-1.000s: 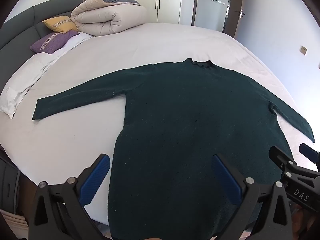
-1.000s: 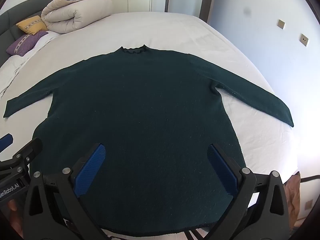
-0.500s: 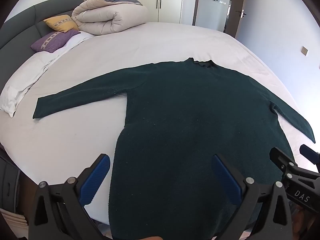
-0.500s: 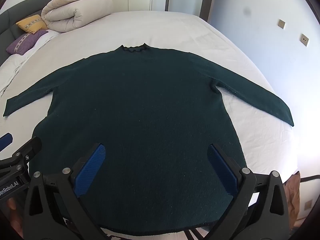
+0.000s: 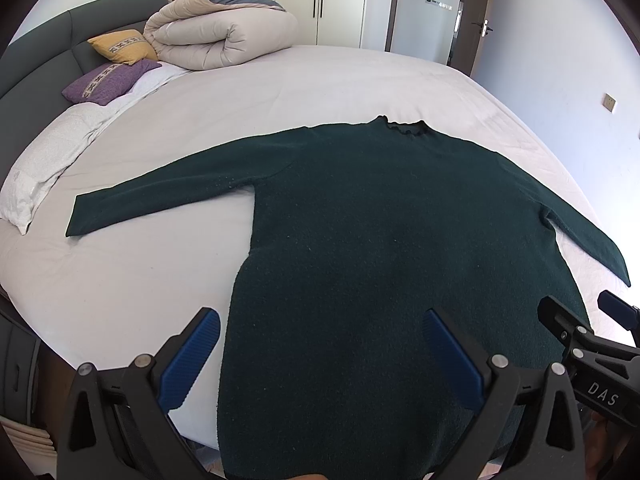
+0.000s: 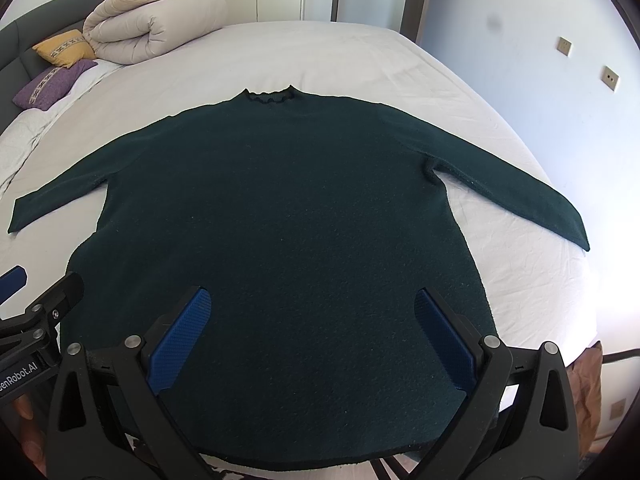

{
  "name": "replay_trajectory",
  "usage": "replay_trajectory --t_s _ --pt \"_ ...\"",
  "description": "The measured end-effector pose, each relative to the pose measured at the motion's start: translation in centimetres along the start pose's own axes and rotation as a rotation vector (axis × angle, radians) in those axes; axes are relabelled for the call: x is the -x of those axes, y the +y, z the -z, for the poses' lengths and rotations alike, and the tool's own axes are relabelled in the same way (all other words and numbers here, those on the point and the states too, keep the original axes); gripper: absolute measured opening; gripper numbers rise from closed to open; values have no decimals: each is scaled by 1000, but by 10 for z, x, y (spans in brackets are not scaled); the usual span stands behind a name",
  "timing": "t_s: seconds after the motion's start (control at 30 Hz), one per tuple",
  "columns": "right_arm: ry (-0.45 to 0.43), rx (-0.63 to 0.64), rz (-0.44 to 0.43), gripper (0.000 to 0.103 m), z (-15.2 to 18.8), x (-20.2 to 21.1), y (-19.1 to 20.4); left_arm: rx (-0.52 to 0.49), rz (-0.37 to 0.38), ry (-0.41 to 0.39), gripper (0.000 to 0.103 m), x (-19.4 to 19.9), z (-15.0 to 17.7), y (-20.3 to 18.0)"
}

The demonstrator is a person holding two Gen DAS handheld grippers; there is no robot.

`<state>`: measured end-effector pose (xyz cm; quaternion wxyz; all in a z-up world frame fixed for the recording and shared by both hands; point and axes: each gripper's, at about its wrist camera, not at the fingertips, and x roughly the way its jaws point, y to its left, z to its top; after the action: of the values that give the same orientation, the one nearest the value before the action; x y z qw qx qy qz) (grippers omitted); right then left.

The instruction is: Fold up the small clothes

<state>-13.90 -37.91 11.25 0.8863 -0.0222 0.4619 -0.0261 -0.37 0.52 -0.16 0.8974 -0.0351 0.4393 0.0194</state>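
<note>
A dark green long-sleeved sweater [image 5: 380,240] lies flat on the white bed [image 5: 280,92], collar far, hem near, both sleeves spread out to the sides. It also fills the right wrist view [image 6: 280,220]. My left gripper [image 5: 320,332] is open and empty above the hem's left part. My right gripper [image 6: 312,308] is open and empty above the hem's right part. The right gripper shows at the right edge of the left wrist view [image 5: 592,328], and the left gripper at the left edge of the right wrist view [image 6: 32,296].
A rolled beige duvet [image 5: 220,36] and yellow [image 5: 122,46] and purple [image 5: 108,82] cushions lie at the head of the bed by the grey headboard [image 5: 36,64]. Wardrobe doors and a room door stand behind. The bed's near edge runs under the hem.
Both grippers have drawn back and risen slightly; the sweater sits a little lower in both views. The sweater itself has not moved.
</note>
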Motion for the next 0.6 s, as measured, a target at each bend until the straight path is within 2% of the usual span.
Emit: replay_trajectory --t_s 0.6 --pt "3 -1 -2 103 1 0 5 2 2 2 103 -1 1 3"
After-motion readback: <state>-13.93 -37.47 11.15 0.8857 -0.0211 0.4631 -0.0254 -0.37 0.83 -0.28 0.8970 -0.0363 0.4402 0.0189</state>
